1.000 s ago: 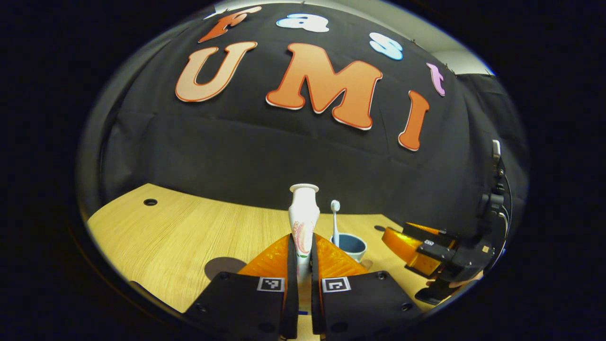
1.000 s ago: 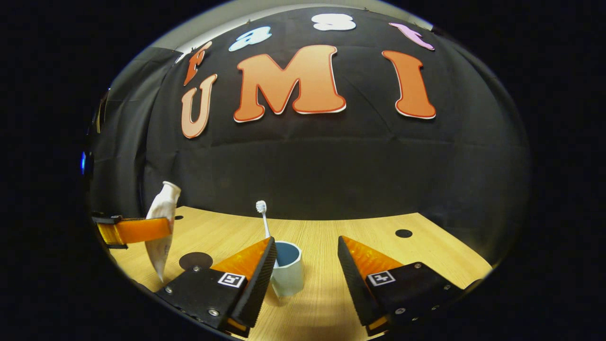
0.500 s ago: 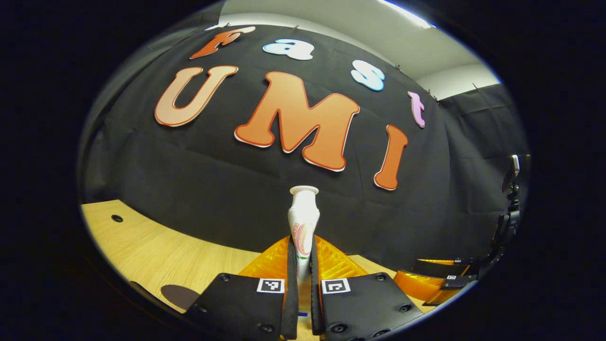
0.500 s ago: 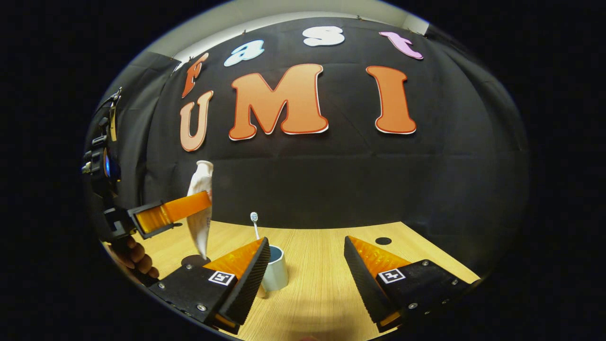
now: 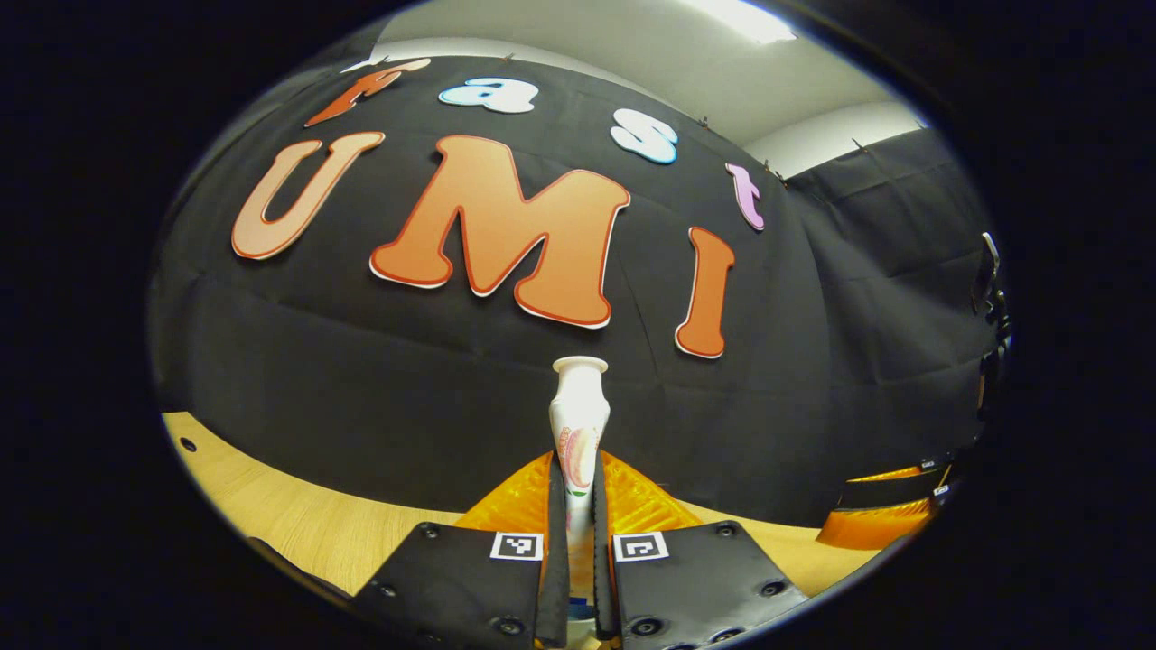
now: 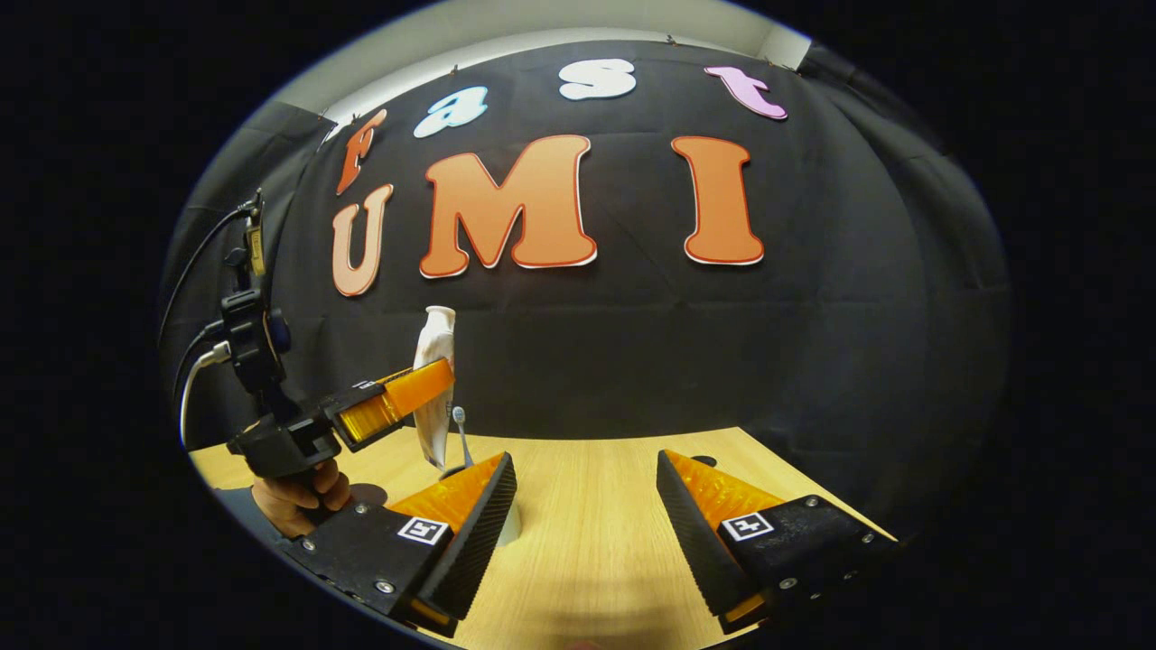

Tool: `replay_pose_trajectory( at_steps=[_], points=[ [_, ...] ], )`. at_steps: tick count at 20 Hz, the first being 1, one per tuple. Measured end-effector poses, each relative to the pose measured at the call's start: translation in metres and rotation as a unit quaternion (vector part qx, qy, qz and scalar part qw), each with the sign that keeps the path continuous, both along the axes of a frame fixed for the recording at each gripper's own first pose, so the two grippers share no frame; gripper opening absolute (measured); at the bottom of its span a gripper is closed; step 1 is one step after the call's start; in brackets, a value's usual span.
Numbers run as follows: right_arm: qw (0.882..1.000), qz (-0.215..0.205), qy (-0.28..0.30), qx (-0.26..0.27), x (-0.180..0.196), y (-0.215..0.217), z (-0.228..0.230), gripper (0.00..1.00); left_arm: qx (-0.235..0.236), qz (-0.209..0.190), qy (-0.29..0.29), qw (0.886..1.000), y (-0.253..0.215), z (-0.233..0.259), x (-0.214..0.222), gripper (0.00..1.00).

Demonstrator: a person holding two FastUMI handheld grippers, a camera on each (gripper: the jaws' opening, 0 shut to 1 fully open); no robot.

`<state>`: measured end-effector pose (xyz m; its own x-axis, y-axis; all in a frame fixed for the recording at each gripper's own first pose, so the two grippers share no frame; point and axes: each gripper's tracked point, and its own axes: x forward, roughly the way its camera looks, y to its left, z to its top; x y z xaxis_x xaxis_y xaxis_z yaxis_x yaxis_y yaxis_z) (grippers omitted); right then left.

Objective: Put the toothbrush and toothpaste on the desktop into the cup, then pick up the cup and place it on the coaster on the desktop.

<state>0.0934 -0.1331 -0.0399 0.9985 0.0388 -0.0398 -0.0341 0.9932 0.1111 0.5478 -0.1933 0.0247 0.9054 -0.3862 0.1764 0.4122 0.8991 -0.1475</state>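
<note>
Right gripper view: left gripper (image 6: 424,397) clamps toothpaste (image 6: 435,379) above toothbrush (image 6: 461,433).
Right gripper (image 6: 587,506) gapes; next, likely lower toothpaste into cup (image 6: 511,524).

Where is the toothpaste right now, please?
The toothpaste is held upright in the left gripper; in the right gripper view it hangs at left, above the cup and beside the toothbrush.

Recording booth, lab-like: black cloth wall (image 6: 632,361) rises right behind a light wood desk (image 6: 587,506) with round cable holes; above the cloth, plain white wall (image 5: 813,135) and a ceiling light (image 5: 750,18).
</note>
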Motion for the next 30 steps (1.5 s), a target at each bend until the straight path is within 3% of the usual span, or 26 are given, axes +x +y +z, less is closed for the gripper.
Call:
replay_pose_trajectory(
  at_steps=[9, 17, 22, 25, 27, 30],
  points=[
    [1.0, -0.003, -0.009, 0.001, -0.007, 0.0, 0.007, 0.94, 0.024, -0.012, 0.023, 0.999, -0.02, -0.046, 0.028, 0.15],
    [1.0, -0.009, -0.003, -0.004, -0.008, -0.002, 0.005, 0.94, 0.046, -0.028, 0.06, 0.997, -0.027, -0.073, 0.023, 0.18],
    [1.0, -0.009, 0.002, -0.01, -0.012, 0.002, 0.004, 0.94, 0.067, -0.038, 0.091, 0.993, -0.023, -0.086, 0.012, 0.35],
    [1.0, -0.003, 0.003, -0.008, -0.014, 0.011, 0.006, 0.94, 0.076, -0.043, 0.083, 0.993, -0.02, -0.084, -0.007, 0.36],
    [1.0, -0.006, 0.011, -0.008, -0.013, 0.013, 0.005, 0.94, 0.08, -0.042, 0.09, 0.992, -0.015, -0.083, -0.016, 0.46],
    [0.999, -0.003, 0.032, -0.017, -0.013, 0.022, 0.005, 0.94, 0.068, -0.045, 0.098, 0.992, 0.0, -0.074, -0.031, 0.53]
  ],
)
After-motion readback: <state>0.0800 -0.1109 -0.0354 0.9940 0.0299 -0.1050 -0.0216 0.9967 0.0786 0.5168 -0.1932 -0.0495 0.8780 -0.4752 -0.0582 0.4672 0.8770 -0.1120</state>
